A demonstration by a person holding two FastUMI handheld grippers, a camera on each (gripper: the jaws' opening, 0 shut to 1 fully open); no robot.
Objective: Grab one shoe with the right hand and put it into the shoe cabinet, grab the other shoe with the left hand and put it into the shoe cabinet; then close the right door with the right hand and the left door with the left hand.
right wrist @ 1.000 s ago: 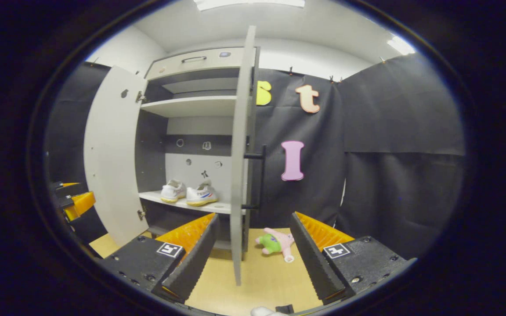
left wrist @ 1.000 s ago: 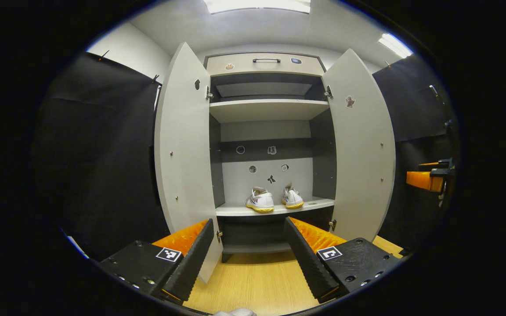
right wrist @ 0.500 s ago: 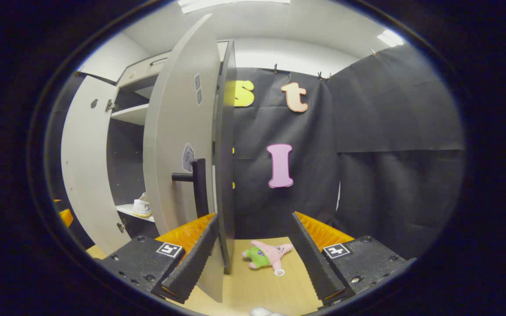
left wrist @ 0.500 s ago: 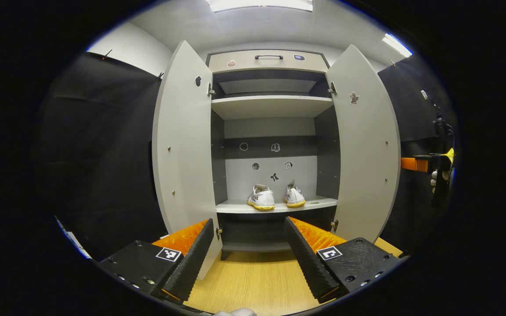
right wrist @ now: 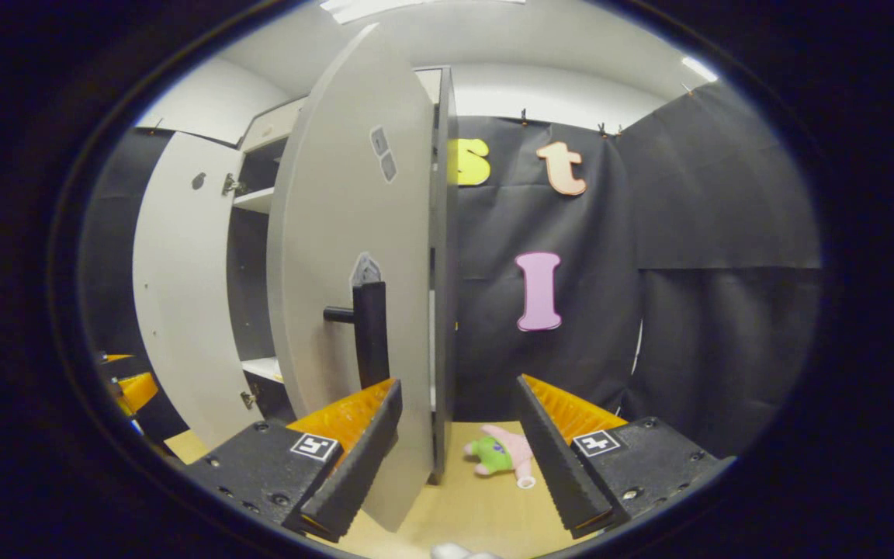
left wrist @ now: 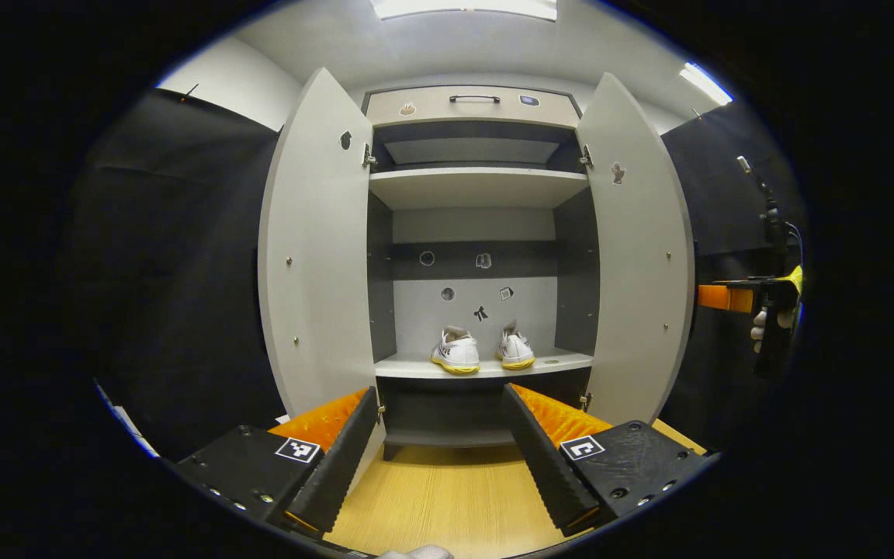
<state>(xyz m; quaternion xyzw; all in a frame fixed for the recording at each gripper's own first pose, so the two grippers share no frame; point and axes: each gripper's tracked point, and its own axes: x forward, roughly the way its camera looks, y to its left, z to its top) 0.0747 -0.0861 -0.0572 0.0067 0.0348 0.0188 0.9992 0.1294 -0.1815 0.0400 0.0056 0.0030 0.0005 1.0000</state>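
Observation:
Two white shoes with yellow soles, one (left wrist: 455,353) beside the other (left wrist: 516,351), stand on the lower shelf (left wrist: 556,362) of the grey shoe cabinet. Both doors stand open. My left gripper (left wrist: 439,390) is open and empty, facing the cabinet from a distance. In the right gripper view, my right gripper (right wrist: 459,384) is open at the outer face of the right door (right wrist: 338,233), its left finger close below the black handle (right wrist: 370,334). The left gripper view shows the right gripper (left wrist: 719,297) behind the right door (left wrist: 637,256), held by a gloved hand (left wrist: 761,330).
The left door (left wrist: 311,248) swings wide toward the black cloth wall. A pink and green plush toy (right wrist: 503,455) lies on the wooden floor (left wrist: 447,497) to the right of the cabinet. The left gripper (right wrist: 133,388) shows at the far left of the right gripper view.
My right gripper has swung round from the right door's edge to its outer face, near the handle. The right door has turned slightly inward. The left gripper has barely moved.

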